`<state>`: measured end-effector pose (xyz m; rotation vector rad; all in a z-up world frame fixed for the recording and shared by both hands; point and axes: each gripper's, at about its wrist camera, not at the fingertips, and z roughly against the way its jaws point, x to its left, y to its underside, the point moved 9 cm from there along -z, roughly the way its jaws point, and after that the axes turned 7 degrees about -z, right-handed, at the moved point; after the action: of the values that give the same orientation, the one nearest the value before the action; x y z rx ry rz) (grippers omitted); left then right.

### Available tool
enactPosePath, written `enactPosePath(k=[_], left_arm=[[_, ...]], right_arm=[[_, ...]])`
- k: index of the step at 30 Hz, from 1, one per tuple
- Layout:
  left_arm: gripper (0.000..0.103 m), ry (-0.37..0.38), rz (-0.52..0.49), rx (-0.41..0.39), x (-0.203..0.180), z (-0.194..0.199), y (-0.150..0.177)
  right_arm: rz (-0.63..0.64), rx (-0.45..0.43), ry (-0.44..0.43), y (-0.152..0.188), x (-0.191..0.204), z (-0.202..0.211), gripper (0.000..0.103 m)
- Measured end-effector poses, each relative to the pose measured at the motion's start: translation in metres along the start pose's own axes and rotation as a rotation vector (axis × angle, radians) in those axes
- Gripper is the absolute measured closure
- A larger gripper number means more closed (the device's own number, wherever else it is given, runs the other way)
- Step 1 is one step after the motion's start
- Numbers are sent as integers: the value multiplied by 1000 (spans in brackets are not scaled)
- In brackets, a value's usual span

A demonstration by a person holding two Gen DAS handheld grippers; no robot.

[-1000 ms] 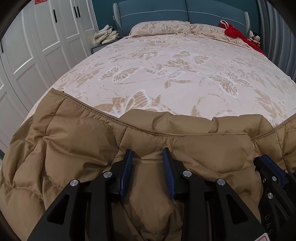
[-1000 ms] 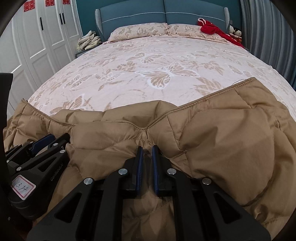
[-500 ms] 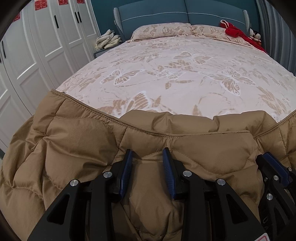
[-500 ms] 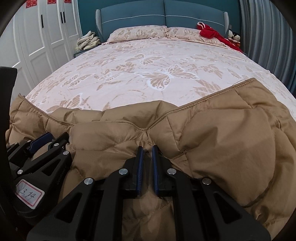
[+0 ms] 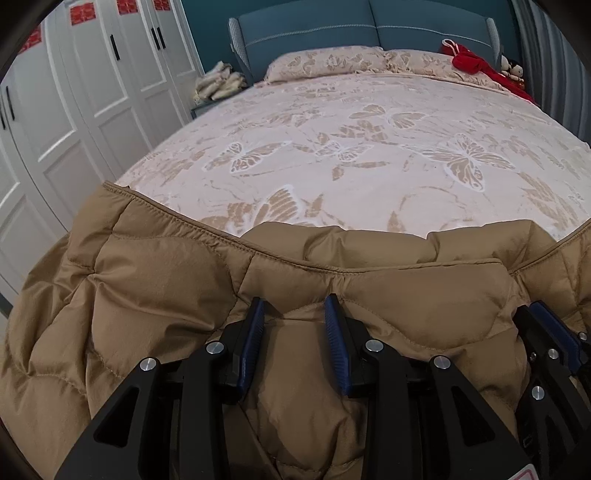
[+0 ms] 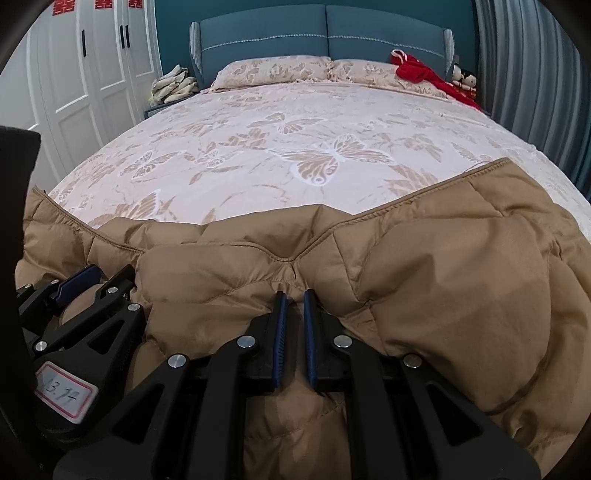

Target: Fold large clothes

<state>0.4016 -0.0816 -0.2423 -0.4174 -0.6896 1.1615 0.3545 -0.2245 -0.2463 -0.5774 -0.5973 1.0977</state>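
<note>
My left gripper [image 5: 295, 314] sits at the bottom centre of the left wrist view, its blue pads [image 5: 334, 343] set a little apart with a thick bulge of the tan quilted jacket [image 5: 155, 288] squeezed between them; I am clamped on that puffy fold. My right gripper [image 6: 293, 306] fills the bottom centre of the right wrist view, pads nearly together, pinching a thinner fold of the same jacket just below a stitched seam junction. The jacket spreads across the lower half of both frames, lying on the near end of the bed [image 6: 258, 155], its piped edge running from the left side toward the right. In the right wrist view its right part rises higher up the frame than the rest. Each gripper shows at the edge of the other's view, close beside it. Beyond the jacket the butterfly-patterned bedspread [image 5: 369, 140] stretches to the pillows [image 5: 325, 62] and blue headboard [image 5: 332, 26] at the top.
</note>
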Motion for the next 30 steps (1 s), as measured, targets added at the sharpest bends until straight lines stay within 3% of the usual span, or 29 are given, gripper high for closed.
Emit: enactPosePath(k=[3,6,7,12,15,17,22,30], left_arm=[[59,101,24,69,15,17,2],[45,170,143,71,60,65,19],[39,164,180,62,82,83,30],[37,81,302,128,158,122,100],[37,111,409,193,184,127,141],[34,167,472,200,189,131,155],[34,195,584,219,201,137,184],[33,288,624,247,185,124,191]], right_arm=[[-17,94,-24,-4,-3,6,95],[-105,113,-74,-3,-7,55,87],[-131,112,-110,2,-5,76,87],[-123,123,-161,50,16,143,86],[-95,138,-172,77,33,159,86],[-85,161,-179,93,45,163,86],[-41,196,-166,116,60,157,86],[-50,219,-157,131,55,136,87]])
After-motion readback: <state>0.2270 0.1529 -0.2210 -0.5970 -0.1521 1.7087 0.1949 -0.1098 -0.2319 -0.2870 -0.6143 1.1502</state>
